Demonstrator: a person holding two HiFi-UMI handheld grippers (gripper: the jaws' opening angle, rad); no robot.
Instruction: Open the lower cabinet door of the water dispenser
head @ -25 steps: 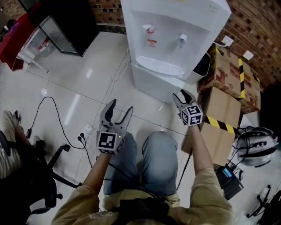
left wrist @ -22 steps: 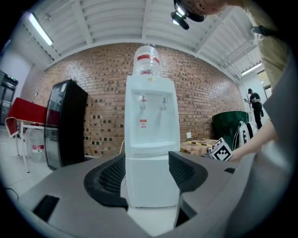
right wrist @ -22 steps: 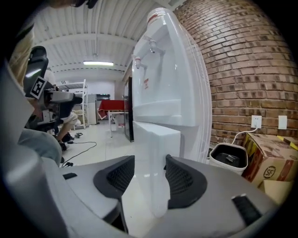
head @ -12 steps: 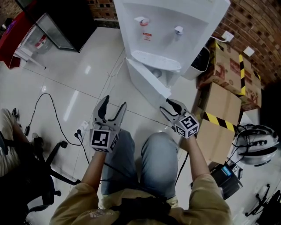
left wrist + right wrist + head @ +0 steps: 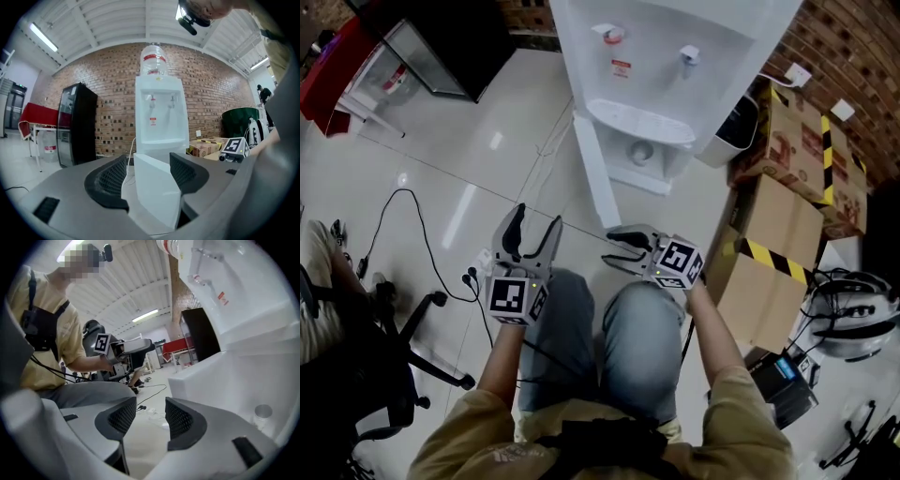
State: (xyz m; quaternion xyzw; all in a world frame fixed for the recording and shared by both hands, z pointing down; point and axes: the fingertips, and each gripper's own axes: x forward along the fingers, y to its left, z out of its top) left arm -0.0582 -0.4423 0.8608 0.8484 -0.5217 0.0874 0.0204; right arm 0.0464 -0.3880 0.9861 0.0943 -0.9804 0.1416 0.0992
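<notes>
Both grippers hold nothing, jaws apart: left gripper (image 5: pixel 536 217) wide, right gripper (image 5: pixel 609 247) narrowly. Lower cabinet door (image 5: pixel 598 178) stands swung out from the water dispenser (image 5: pixel 675 56), running down mid-frame; its free edge ends just beside the right gripper, the nearer one.

Tan shirt (image 5: pixel 473 441), blue jeans (image 5: pixel 628 347), black harness (image 5: pixel 600 442); grey left gripper (image 5: pixel 537 218), right gripper (image 5: pixel 610 249) bear marker cubes (image 5: pixel 512 298).

No wording is legible. A small red-and-white sticker (image 5: pixel 622 68) sits below the left tap on the front of the white plastic water dispenser (image 5: pixel 741 28). It is probably a warning sign, its print too small to read.
</notes>
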